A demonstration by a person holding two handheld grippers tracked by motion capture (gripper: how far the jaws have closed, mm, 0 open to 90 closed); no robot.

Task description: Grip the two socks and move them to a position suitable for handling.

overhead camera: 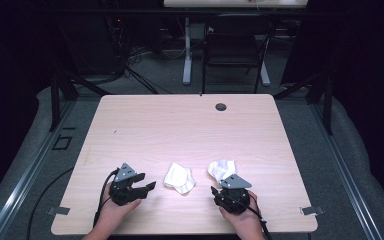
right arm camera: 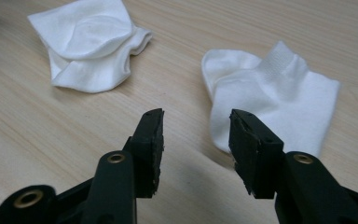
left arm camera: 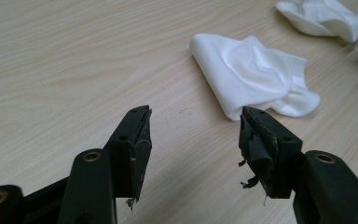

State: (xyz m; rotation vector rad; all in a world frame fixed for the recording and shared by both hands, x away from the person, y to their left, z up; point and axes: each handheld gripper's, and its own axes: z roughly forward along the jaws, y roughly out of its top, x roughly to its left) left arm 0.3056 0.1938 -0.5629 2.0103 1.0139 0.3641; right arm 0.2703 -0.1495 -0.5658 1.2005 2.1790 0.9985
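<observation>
Two white ankle socks lie near the front of the light wooden table (overhead camera: 180,125). The crumpled middle sock (overhead camera: 179,178) (left arm camera: 256,74) (right arm camera: 91,44) rests just ahead and right of my left gripper (overhead camera: 147,181) (left arm camera: 195,126), which is open and holds nothing. The right sock (overhead camera: 221,169) (left arm camera: 319,16) (right arm camera: 275,93) lies flatter, its cuff pointing away. My right gripper (overhead camera: 221,187) (right arm camera: 196,122) is open just short of it, the right jaw close to the sock's near edge. Each gripper is held low over the table by a hand.
A dark cable hole (overhead camera: 221,106) sits near the table's far edge. Beyond the table stand a black chair (overhead camera: 235,45) and a white desk leg (overhead camera: 187,50). Black frame posts (overhead camera: 55,95) flank the table on grey floor.
</observation>
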